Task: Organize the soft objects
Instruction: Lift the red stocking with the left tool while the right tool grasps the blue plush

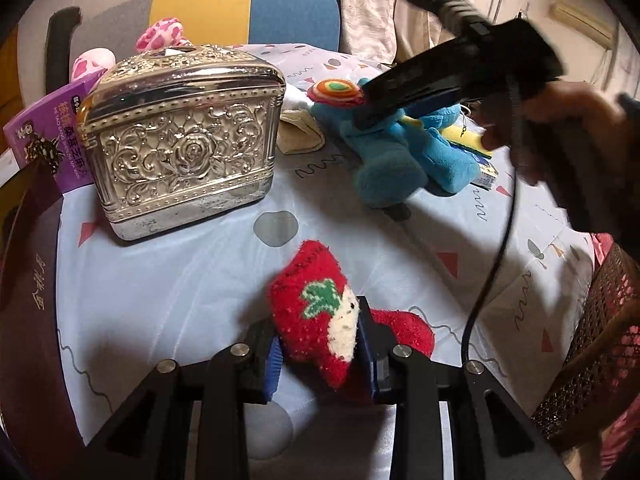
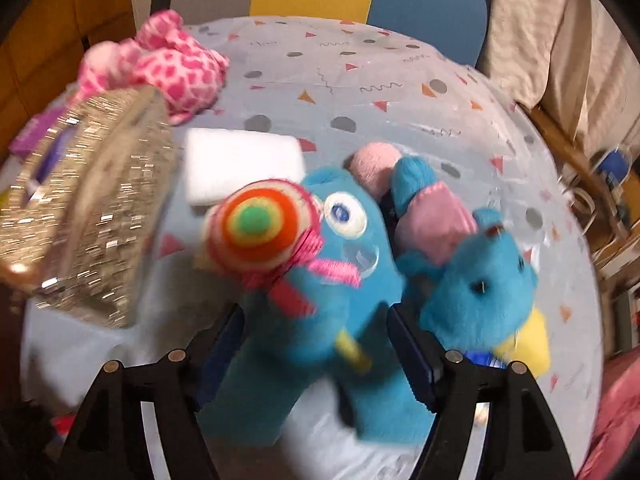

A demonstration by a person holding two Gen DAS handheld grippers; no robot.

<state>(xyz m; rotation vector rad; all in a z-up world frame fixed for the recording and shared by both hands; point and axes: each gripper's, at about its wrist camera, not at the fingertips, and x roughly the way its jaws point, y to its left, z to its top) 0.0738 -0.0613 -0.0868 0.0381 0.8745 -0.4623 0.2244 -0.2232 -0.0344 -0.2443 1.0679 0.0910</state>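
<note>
While the left tool (image 1: 320,354) is pinching the red strawberry sock (image 1: 320,312) at the worktop's (image 1: 168,280) near edge, the right tool (image 2: 316,344) is straddling, jaws apart, the blue plush monster (image 2: 320,292), whose body is running lengthwise between them.

Behind the silver box (image 1: 180,136), the pink toy (image 1: 160,36) and purple packet (image 1: 48,132) are half hidden. The right view is motion-blurred.
</note>
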